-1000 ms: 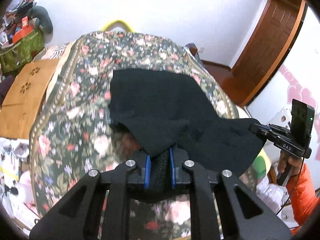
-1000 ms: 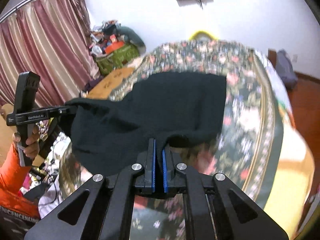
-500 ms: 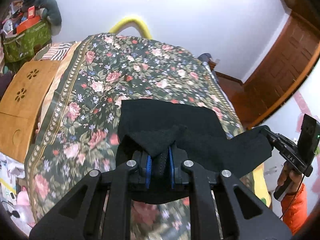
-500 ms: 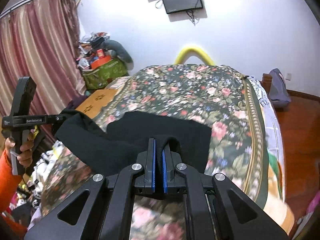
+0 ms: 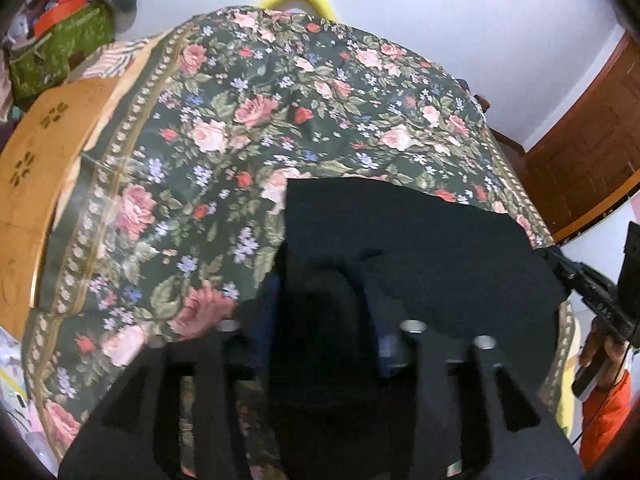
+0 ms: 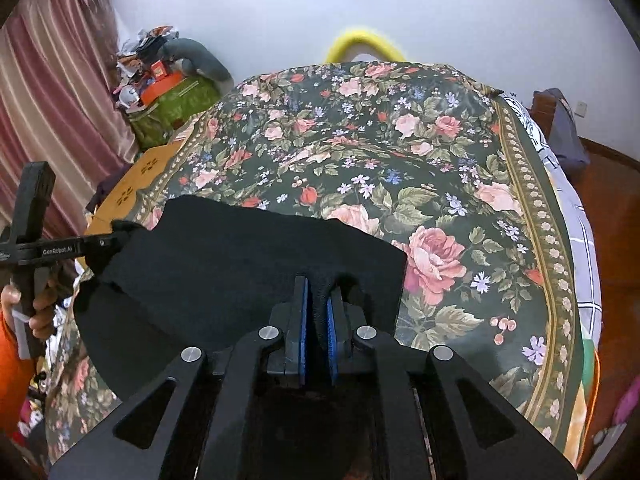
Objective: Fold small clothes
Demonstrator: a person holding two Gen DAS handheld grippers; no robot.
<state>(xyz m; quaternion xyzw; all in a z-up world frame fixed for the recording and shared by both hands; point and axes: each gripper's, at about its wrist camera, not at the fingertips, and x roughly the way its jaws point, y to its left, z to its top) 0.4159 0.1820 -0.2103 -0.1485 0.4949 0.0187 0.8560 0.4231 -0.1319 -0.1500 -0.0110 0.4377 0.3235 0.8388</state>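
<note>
Black garment (image 6: pixel 248 256) lies on floral bedspread (image 6: pixel 400 152) beside wooden board (image 5: pixel 36 168).

Black gripper (image 6: pixel 317 316) — blue pads, silver screws — orange sleeve (image 6: pixel 10 364).

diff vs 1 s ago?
The black garment, held up off the floral bedspread before, now lies lowered on it. The left claw is opening, cloth between its pads. The right claw stays pinched on its corner.
</note>
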